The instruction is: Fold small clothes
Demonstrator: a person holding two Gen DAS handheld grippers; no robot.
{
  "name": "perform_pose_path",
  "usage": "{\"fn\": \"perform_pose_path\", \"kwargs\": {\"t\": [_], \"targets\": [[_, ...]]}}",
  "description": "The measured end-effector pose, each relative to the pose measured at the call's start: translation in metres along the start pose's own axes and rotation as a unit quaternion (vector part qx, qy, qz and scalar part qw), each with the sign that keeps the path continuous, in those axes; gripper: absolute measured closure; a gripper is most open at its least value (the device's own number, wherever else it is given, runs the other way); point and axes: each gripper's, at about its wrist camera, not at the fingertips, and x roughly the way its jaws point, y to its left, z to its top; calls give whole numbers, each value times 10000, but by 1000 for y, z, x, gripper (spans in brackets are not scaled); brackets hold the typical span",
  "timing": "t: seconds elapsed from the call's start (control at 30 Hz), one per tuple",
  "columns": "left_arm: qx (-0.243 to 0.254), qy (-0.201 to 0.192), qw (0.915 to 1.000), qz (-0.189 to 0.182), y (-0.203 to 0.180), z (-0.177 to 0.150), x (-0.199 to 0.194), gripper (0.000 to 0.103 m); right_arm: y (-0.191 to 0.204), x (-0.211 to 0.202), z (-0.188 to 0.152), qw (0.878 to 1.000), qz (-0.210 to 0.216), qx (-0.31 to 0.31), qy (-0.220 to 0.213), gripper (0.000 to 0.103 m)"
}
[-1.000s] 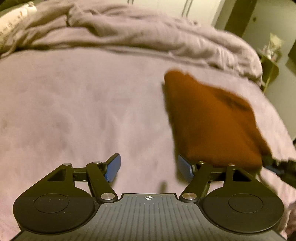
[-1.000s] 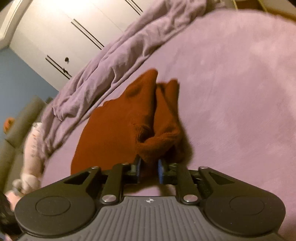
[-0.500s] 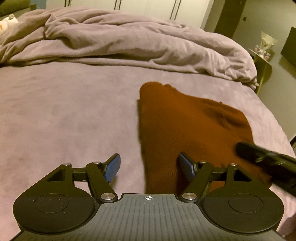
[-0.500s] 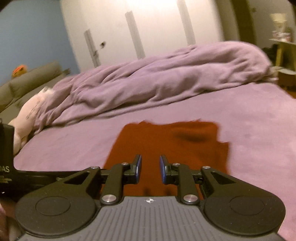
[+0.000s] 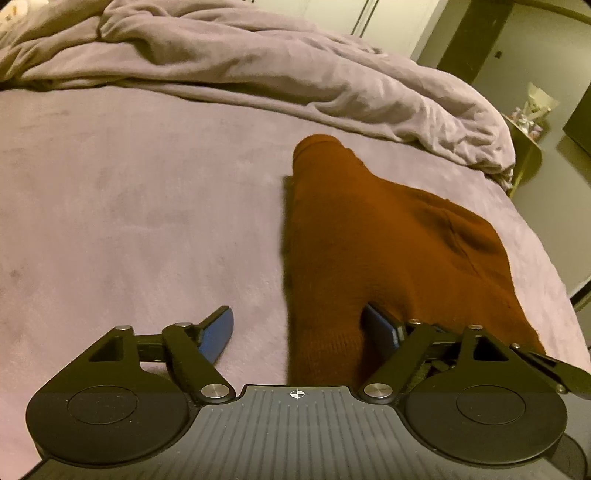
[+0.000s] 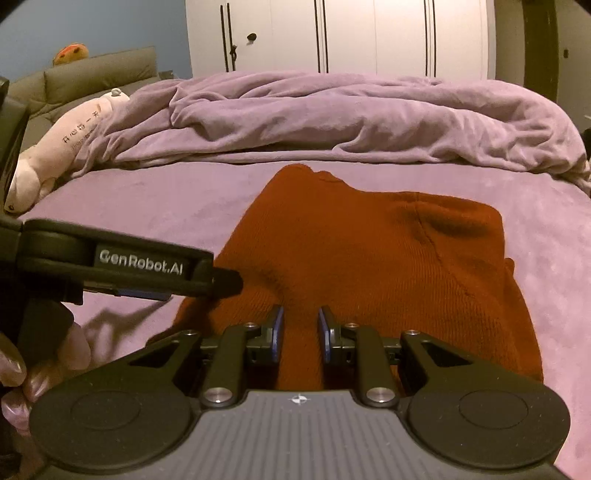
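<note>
White wardrobe [image 6: 332, 37], blue wall [image 6: 92, 26], olive headboard [image 6: 99, 77], dim warm light.

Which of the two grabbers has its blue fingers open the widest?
The left gripper. Its blue fingers spread far apart across the near left edge of the rust-brown garment, while the right gripper keeps only a narrow gap over the cloth.

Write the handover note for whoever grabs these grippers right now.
Left gripper: open, fingers spread wide, low over the near left edge of the rust-brown knit garment.
Right gripper: partly open, holding nothing, over the garment's near edge.
Garment lies folded into a compact shape on the purple bedsheet, in front of the bunched duvet.
Done: at least one fold is in.
Left: judge whether another fold or smoothing is needed; the far right side shows a crease. No other clothes are in view.
</note>
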Motion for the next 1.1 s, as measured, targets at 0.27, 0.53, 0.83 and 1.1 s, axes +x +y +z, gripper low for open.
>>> {"fn": "perform_pose_path", "kwargs": {"t": [0.27, 0.53, 0.83, 1.1], "targets": [[-114, -156, 9998, 16, -1, 20, -20, 22, -24, -24, 16, 9994, -91, 259, -222, 76], [-21, -80, 9999, 67, -22, 37, 21, 18, -72, -5, 21, 9940, -1089, 47, -40, 76], [435, 107, 9989, 98, -36, 27, 38, 11, -90, 2, 10, 9946, -1040, -21, -59, 73], [-493, 498, 9925, -997, 27, 46, 19, 13, -159, -11, 13, 9817, 58, 1862, 395, 34]]}}
